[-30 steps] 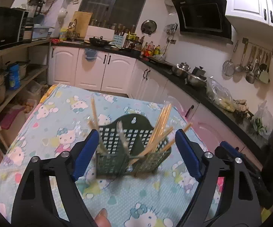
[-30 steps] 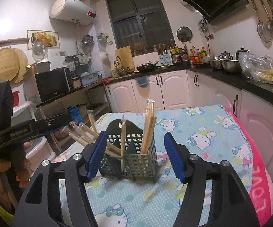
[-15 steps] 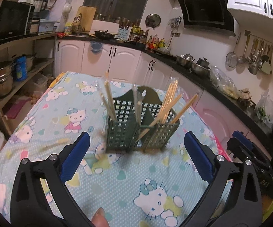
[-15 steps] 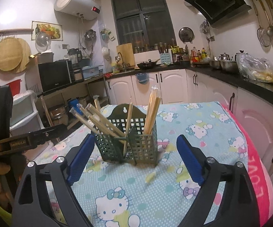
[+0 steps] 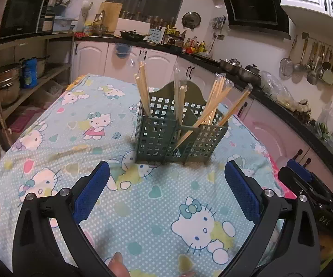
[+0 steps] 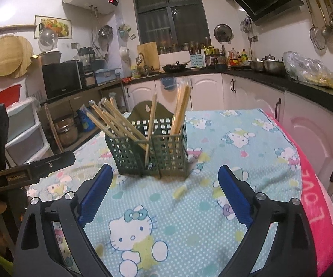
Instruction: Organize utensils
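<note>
The green utensil basket [image 5: 180, 129] stands upright on the cartoon-print cloth [image 5: 78, 138] that covers the counter, with wrapped chopsticks [image 5: 215, 101] sticking out of its compartments: one bundle leans toward ten o'clock, one pair stands near twelve, and the fullest bunch fans toward one o'clock in the left wrist view. A second ago the basket sat between the blue pads of both claws; now it sits at twelve o'clock ahead of each, well clear of the pads. The left claw [image 5: 166, 191] has just been opening and now stands wide, with only cloth between its pads. The right claw [image 6: 165, 191] has likewise just been opening and holds nothing. Both have drawn back and lower, so the basket looks smaller and farther off. My reading is that the basket has been set down and released, and with no loose chopsticks visible on the cloth, the sorting seems finished or nearly so.
</note>
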### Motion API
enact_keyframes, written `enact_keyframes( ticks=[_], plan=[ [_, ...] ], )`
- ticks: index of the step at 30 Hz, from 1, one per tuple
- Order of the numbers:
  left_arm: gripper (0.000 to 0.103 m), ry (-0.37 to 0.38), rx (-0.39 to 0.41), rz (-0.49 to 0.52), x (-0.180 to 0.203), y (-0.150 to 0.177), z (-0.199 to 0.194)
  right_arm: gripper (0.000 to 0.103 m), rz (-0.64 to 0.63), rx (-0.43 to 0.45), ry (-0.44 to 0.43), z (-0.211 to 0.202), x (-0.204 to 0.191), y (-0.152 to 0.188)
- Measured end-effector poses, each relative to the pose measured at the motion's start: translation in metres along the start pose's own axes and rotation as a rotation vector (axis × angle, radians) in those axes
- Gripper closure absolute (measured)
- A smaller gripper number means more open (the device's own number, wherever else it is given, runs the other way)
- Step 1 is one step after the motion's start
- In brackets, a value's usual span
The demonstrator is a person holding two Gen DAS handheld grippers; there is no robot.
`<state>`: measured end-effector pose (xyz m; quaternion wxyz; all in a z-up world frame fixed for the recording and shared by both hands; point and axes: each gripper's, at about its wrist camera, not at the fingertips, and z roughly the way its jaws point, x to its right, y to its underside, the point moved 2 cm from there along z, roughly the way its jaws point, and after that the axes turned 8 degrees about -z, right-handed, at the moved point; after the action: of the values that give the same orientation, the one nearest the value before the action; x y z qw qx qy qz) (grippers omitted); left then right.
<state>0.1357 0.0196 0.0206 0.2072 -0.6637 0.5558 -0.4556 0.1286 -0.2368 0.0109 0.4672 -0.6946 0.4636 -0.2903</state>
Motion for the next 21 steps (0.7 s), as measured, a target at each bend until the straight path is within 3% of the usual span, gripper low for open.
enact_keyframes(
  ticks=[21],
  plan=[
    [0.012,-0.030,0.057,0.013,-0.011,0.036,0.006,0.009,-0.063,-0.020,0.101,0.011,-0.005,0.046]
  ],
)
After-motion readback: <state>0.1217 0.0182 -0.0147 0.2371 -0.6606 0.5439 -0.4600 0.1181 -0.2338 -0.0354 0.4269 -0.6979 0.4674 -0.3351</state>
